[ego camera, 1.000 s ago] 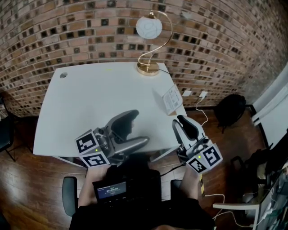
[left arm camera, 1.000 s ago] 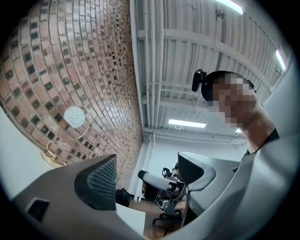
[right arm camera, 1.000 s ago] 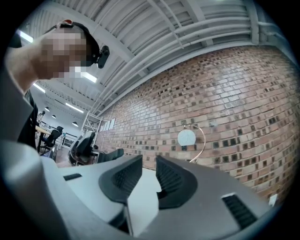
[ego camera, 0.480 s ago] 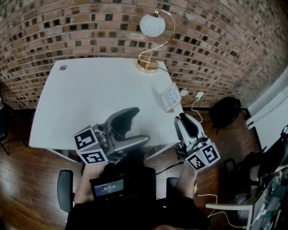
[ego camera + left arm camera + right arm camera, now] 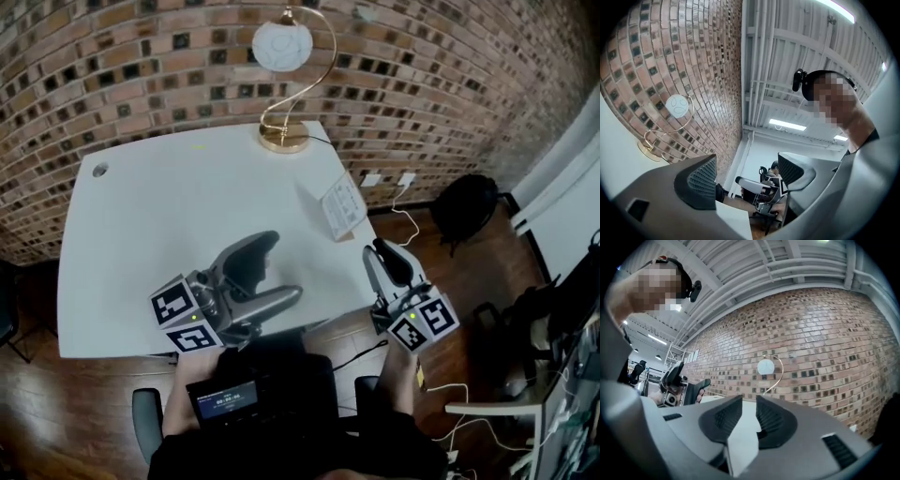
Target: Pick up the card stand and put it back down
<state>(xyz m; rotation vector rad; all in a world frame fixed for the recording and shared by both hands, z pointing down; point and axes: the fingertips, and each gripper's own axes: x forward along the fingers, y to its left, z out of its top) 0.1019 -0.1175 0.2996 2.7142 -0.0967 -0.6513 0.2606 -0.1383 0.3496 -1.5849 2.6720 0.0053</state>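
**Head view.** A white counter (image 5: pixel 169 216) is pushed up to a brick wall (image 5: pixel 141 75), with a globe lamp (image 5: pixel 281 45) at its back edge. The card stand (image 5: pixel 343 207) stands alone near the counter's right edge, its face angled toward the person. Nothing touches it.

The left gripper (image 5: pixel 284 267) hovers over the near part of the counter with its jaws spread wide. It is well apart from the stand and looks parked out of the way. The right gripper (image 5: pixel 380 253) hangs just off the counter's near right corner. It points forward, roughly toward the stand, which is ahead of it and a little to its left. It seems placed to make the reach, and I judge the pick-up not yet begun.

**Left gripper view.** The camera is tipped up toward wall and ceiling. The jaws are far apart, with only the room's background between the ribbed pads. It holds nothing, and the upward tilt suggests it is resting rather than aiming.

**Right gripper view.** The two pads stand close with a narrow slit between them. Only bare white counter shows through the slit, so this gripper has nothing in its grip either. It looks level across the counter toward the lamp and wall. I cannot pick out the stand here. My guess is the jaws must swing left before they can line up on it.
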